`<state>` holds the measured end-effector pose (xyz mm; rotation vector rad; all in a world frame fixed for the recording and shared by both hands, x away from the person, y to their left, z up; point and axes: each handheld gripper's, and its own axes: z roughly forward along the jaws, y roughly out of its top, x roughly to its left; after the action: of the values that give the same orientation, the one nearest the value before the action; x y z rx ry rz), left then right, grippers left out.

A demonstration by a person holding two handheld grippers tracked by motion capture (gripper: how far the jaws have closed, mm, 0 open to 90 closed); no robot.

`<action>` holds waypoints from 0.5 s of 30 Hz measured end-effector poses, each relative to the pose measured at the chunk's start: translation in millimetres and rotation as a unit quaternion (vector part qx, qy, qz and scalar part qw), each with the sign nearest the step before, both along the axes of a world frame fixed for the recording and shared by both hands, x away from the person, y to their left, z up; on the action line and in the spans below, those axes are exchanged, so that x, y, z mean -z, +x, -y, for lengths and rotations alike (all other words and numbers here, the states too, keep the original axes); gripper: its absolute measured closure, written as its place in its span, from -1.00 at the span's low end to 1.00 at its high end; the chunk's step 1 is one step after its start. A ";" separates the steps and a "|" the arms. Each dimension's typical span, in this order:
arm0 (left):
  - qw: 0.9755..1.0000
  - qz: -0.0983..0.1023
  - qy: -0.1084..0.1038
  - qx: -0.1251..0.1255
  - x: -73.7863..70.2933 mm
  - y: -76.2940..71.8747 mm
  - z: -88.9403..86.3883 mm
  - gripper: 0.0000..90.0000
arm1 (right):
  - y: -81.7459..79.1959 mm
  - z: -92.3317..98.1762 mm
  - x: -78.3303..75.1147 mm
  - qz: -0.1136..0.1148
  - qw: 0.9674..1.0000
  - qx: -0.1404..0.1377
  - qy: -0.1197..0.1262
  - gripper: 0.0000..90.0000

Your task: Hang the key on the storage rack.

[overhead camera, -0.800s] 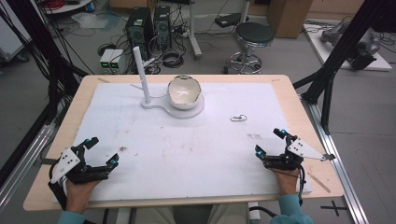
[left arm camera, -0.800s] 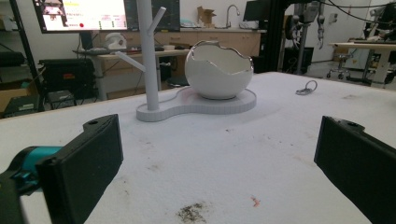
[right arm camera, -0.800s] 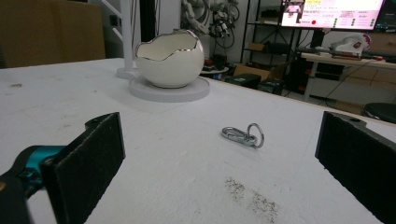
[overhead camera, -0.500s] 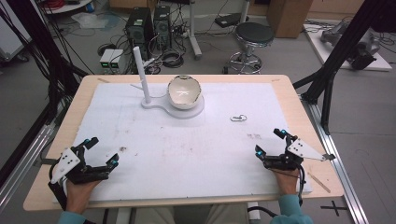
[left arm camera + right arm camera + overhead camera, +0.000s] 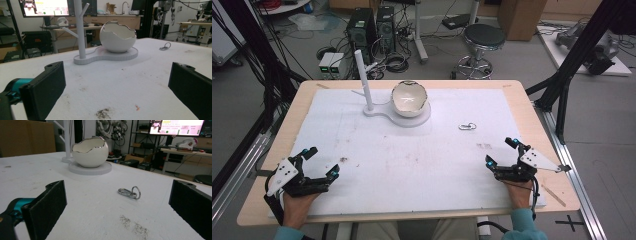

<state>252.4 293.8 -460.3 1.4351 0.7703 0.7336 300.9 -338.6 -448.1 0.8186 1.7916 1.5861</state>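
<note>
With both grippers' jaws open and empty, take the keyring [image 5: 129,192] by its clasp; it is light, stiff, slippery metal lying flat.

The wide middle of the surface [image 5: 412,165] lies bare between both near corners, free for passage. Toward the far edge stand the white post [image 5: 363,80] and eggshell bowl [image 5: 410,98] on one base [image 5: 399,116]. A small key clip [image 5: 467,126] lies right of them, well apart.
</note>
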 end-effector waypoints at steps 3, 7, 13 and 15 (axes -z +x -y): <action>1.000 0.000 -0.001 -0.001 0.0 0.1 0.0 -0.96 | 1.0 0.1 -1.0 -0.008 1.000 -0.001 -0.001 -0.99; 1.000 0.002 -0.001 -0.002 0.2 -0.7 0.2 -0.96 | 2.2 2.0 -12.4 -0.014 1.000 -0.002 -0.004 -0.99; 1.000 0.001 0.000 -0.003 0.1 -0.4 0.0 -0.96 | 18.1 2.3 -56.9 -0.039 0.998 -0.030 -0.049 -0.98; 1.000 0.000 -0.001 -0.003 0.1 -0.2 -0.3 -0.96 | 27.3 0.4 -71.4 -0.049 0.996 -0.040 -0.067 -0.98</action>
<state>252.2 294.1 -460.3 1.4319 0.7741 0.7376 328.1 -339.0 -376.6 0.7818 2.0002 1.4799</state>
